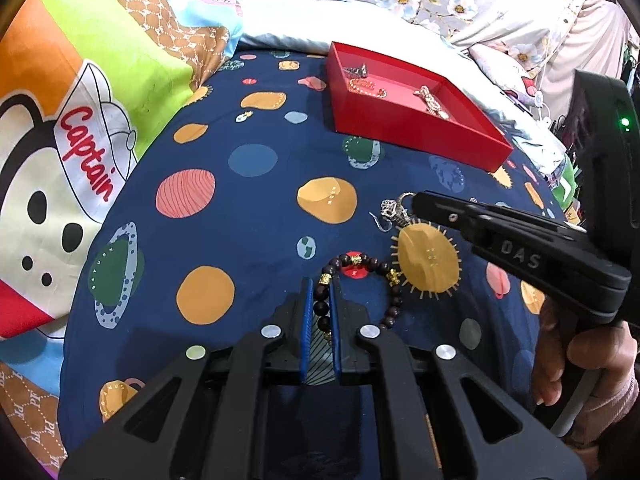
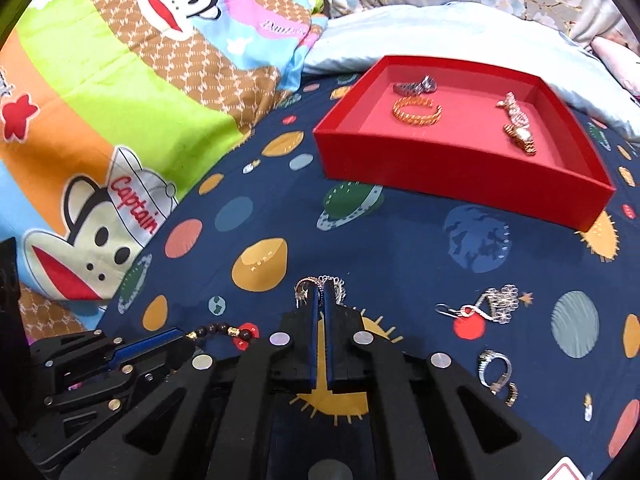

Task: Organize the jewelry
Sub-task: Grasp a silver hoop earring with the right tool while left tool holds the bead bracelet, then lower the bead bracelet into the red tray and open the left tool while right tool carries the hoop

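My left gripper [image 1: 321,284] is shut on a dark wooden bead bracelet [image 1: 380,276] with gold spacers that lies on the navy planet-print sheet [image 1: 256,208]. My right gripper [image 2: 321,290] is shut on a silver earring [image 2: 308,286]; the earring also shows in the left wrist view [image 1: 394,210], at the right gripper's tip. A red tray [image 2: 440,172] at the back holds a gold cuff [image 2: 416,111], a silver piece [image 2: 416,86] and a gold watch [image 2: 518,124]. The tray also shows in the left wrist view [image 1: 404,132].
A second silver dangling earring [image 2: 484,306] and a silver ring [image 2: 494,368] lie on the sheet at the right. A colourful cartoon blanket [image 2: 100,112] lies to the left. A pale pillow [image 2: 440,32] lies behind the tray.
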